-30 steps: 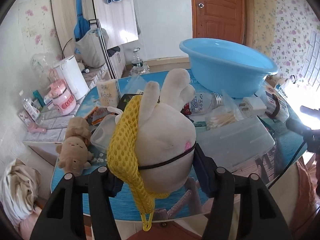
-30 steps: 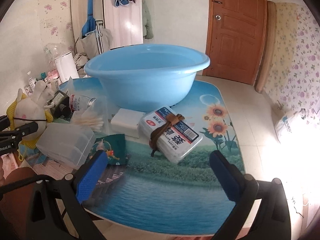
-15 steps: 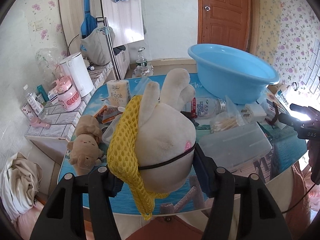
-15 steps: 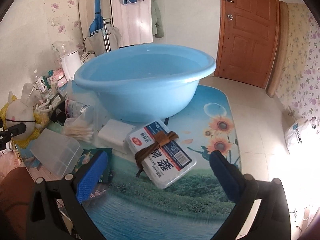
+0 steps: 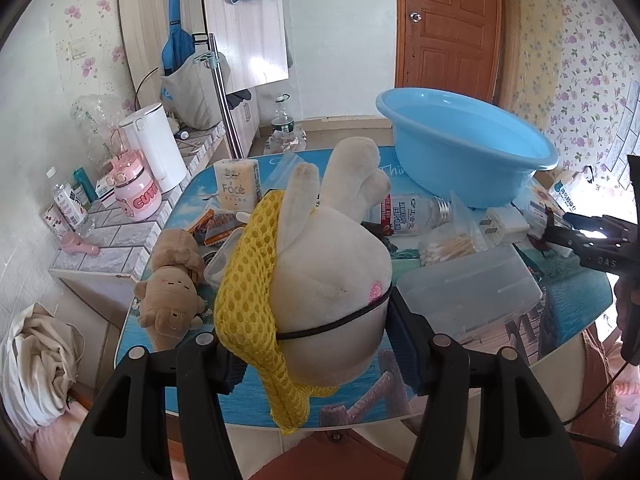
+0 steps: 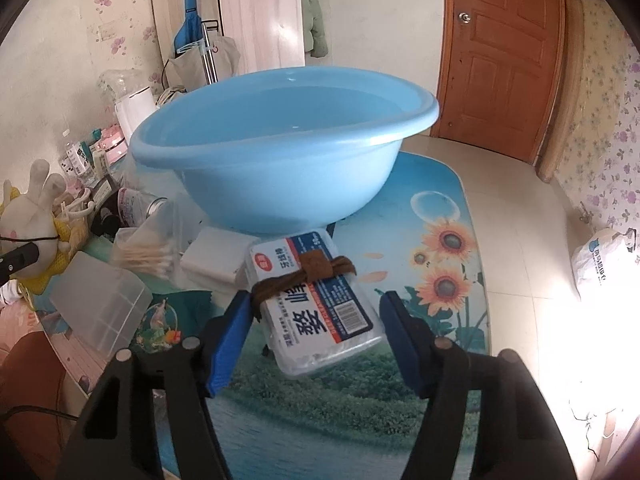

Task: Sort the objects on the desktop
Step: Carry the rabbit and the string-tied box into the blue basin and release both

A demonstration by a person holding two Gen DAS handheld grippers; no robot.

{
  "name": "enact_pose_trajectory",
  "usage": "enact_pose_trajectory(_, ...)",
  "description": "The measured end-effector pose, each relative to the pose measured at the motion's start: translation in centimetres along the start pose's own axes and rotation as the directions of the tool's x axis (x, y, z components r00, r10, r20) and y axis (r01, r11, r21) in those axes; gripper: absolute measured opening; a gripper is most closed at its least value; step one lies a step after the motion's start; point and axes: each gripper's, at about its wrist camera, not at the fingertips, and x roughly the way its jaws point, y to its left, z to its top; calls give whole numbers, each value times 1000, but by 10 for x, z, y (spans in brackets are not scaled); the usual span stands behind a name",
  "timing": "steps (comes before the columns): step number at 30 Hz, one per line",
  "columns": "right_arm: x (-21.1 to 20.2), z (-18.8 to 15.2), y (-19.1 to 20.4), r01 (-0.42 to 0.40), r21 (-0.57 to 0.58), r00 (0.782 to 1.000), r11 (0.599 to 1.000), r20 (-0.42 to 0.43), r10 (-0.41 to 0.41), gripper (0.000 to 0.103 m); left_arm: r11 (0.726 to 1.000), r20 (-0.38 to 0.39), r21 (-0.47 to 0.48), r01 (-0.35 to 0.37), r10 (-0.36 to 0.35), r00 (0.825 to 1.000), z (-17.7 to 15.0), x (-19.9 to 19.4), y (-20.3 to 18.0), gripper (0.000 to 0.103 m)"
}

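"Face" on the tissue pack (image 5: 236,185); "CUTE" on the pink cup (image 5: 138,196).

The left gripper (image 5: 316,344) points down and forward, and its two blue pads press on both sides of a white plush rabbit (image 5: 332,280), which it holds above the table. The right gripper (image 6: 316,336) also points down at a slant, and its jaws are closing around a clear plastic box (image 6: 316,308) that lies between them; the left pad is just at the box side and the right pad is a little apart from it.
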Motion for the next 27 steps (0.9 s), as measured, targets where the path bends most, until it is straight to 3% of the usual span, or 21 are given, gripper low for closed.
enact_pose_trajectory(1,-10,-4,-25,15,0,1000,1000,-6,-15,64,1000,1,-1,0,0,1000,0,0,0,59)
enact_pose_trajectory(5,-33,-23,-12,98,81,995,992,-41,-95,64,1000,5,-7,3,-3,1000,0,-2,-1,59)
enact_pose_trajectory(7,-61,-43,-58,158,100,986,982,-62,-152,64,1000,7,-8,1,-1,1000,-1,-3,-2,59)
enact_pose_trajectory(11,-84,-71,-30,205,128,977,970,-85,-195,64,1000,1,-15,-5,5,1000,-2,-3,-1,59)
enact_pose_trajectory(15,-110,-82,-34,160,96,985,982,-73,-154,64,1000,-29,2,-28,28,999,-4,2,-5,59)
enact_pose_trajectory(18,-117,-82,-32,178,69,983,982,-51,-174,64,999,-50,-2,-33,33,998,-9,5,-8,60)
enact_pose_trajectory(27,-127,-92,-95,74,96,997,993,-41,-70,66,999,-70,-12,-50,49,996,-7,10,-9,62)
